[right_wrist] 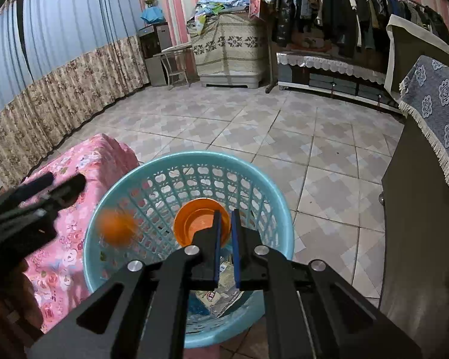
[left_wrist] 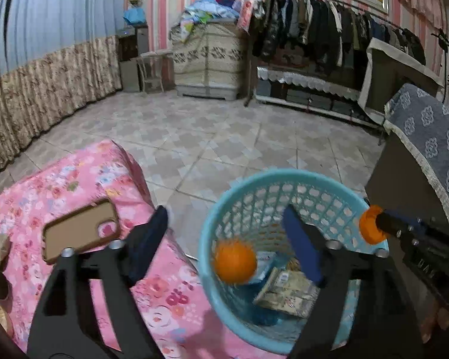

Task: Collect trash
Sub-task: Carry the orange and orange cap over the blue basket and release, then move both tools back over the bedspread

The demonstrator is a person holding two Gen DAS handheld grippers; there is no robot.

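- Left gripper (left_wrist: 224, 239) spread wide, holding nothing, above the blue basket (left_wrist: 212, 209)
- Orange ball (left_wrist: 235, 261) blurred between its fingers, over the basket's mouth, touching neither
- Right gripper (right_wrist: 224, 224) clamped on rim of orange cap (right_wrist: 194, 224), over the same basket
- Wrappers (left_wrist: 287, 294) on basket floor, below both grippers
- Phone case (left_wrist: 80, 230) on pink cloth (left_wrist: 74, 179), left of left gripper

Pink table (left_wrist: 74, 179) w/ phone case (left_wrist: 80, 229).
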